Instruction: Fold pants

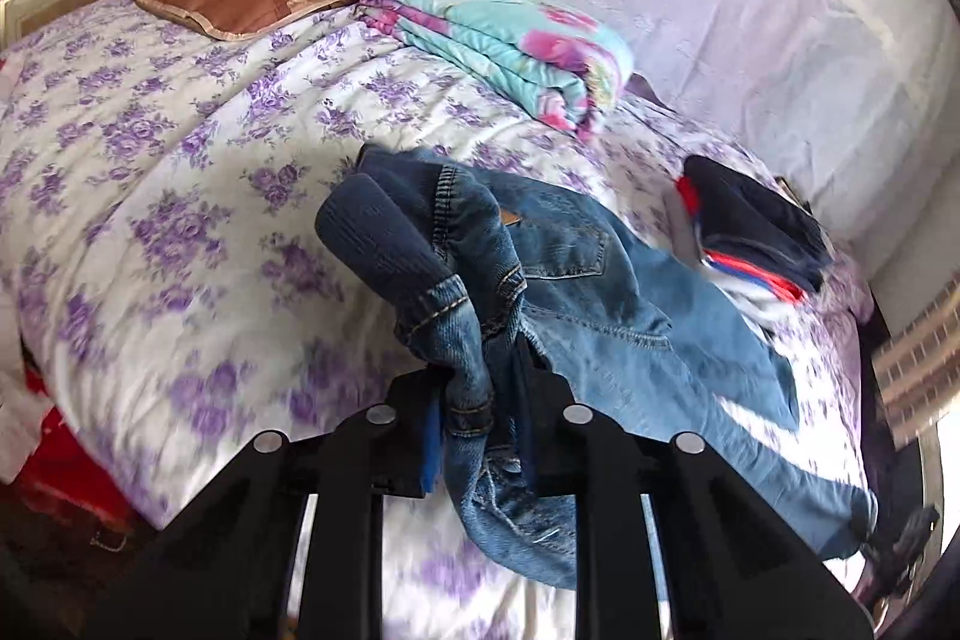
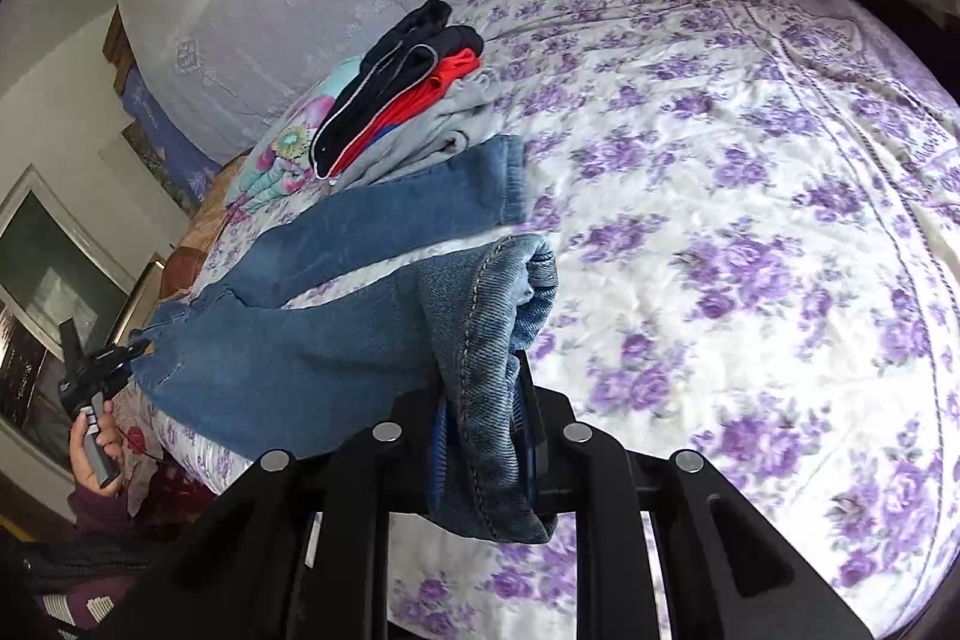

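Beside the jeans (image 1: pixel 600 280) lies stacked clothing (image 1: pixel 756 238) (folded), blanket (image 1: pixel 510 40) beyond.

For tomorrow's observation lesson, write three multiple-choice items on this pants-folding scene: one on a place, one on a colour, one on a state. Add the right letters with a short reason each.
1. Where does the stack of folded clothes lie?
A. On the bed
B. On the floor
C. In a drawer

2. What colour are the flowers on the bedspread?
A. Yellow
B. Purple
C. Green

3. How does the right gripper stand?
A. Open above the bed
B. Shut on the jeans
C. Shut on a pillow

Answers:
1 A: the stack rests on the bedspread beyond the jeans.
2 B: purple flowers on white cloth.
3 B: denim is pinched between its fingers; the left gripper grips the jeans too.
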Available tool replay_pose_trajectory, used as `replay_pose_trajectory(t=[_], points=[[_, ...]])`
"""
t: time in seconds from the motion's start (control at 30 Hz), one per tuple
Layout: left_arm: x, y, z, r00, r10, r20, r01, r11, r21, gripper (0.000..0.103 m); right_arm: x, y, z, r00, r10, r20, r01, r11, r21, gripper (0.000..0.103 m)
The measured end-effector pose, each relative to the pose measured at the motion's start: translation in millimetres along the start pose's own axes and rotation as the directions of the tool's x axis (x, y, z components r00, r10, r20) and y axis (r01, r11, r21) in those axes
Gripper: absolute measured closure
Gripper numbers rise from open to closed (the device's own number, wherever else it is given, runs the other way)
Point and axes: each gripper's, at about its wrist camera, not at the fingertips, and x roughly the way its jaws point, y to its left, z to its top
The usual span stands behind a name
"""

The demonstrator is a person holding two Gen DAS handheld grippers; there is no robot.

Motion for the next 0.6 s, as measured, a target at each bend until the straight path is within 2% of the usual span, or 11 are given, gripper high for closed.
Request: replay_pose_trajectory(t=[0.07,0.13,0.17,0.2,0.23,0.27,0.3,0.37,0.43,0.5,0.6], points=[[6.2,2.5,-19.6,0.997,0.056,-0.048,-0.055,0.998,0.026,0.082,2.4,-16.7,-9.8,0.999,-0.01,-0.043,0.011,1.0,0.023,0.079],[32.6,15.7,-40.2,0.98,0.156,-0.125,-0.149,0.987,0.066,0.074,19.6,-27.0,-23.0,0.987,-0.115,-0.114,0.115,0.993,-0.011,0.065],[40.3,26.4,-46.9,0.972,0.172,-0.161,-0.165,0.985,0.058,0.065,24.5,-33.2,-27.1,0.975,-0.184,-0.122,0.183,0.983,-0.018,0.058],[44.8,38.8,-50.5,0.969,0.162,-0.186,-0.159,0.987,0.033,0.057,25.7,-37.7,-27.4,0.974,-0.194,-0.119,0.194,0.981,-0.01,0.052],[41.3,48.1,-51.3,0.974,0.128,-0.186,-0.13,0.992,0.001,0.056,20.9,-39.9,-23.8,0.978,-0.188,-0.093,0.189,0.982,0.009,0.052],[32.4,52.7,-47.9,0.974,0.133,-0.182,-0.137,0.99,-0.01,0.046,12.4,-38.9,-16.4,0.979,-0.198,-0.047,0.199,0.98,0.014,0.05],[21.5,54.1,-42.8,0.973,0.168,-0.159,-0.17,0.985,-0.003,0.038,3.4,-35.8,-6.8,0.979,-0.205,0.005,0.205,0.979,0.004,0.042],[-10.0,53.6,-27.4,0.965,0.257,-0.061,-0.255,0.966,0.031,0.037,-8.4,-19.3,18.4,0.98,-0.175,0.091,0.18,0.983,-0.044,0.027],[-38.5,55.0,-7.7,0.958,0.286,0.021,-0.286,0.958,0.019,0.031,0.0,0.3,50.9,0.978,-0.168,0.127,0.182,0.976,-0.115,0.019],[-56.1,49.9,18.9,0.946,0.302,0.119,-0.305,0.952,0.011,0.016,26.0,14.9,84.0,0.981,-0.153,0.123,0.172,0.971,-0.167,0.017],[-31.3,26.5,59.3,0.929,0.322,0.181,-0.338,0.939,0.064,0.015,92.9,19.6,125.6,0.99,-0.132,0.046,0.137,0.98,-0.144,0.016]])
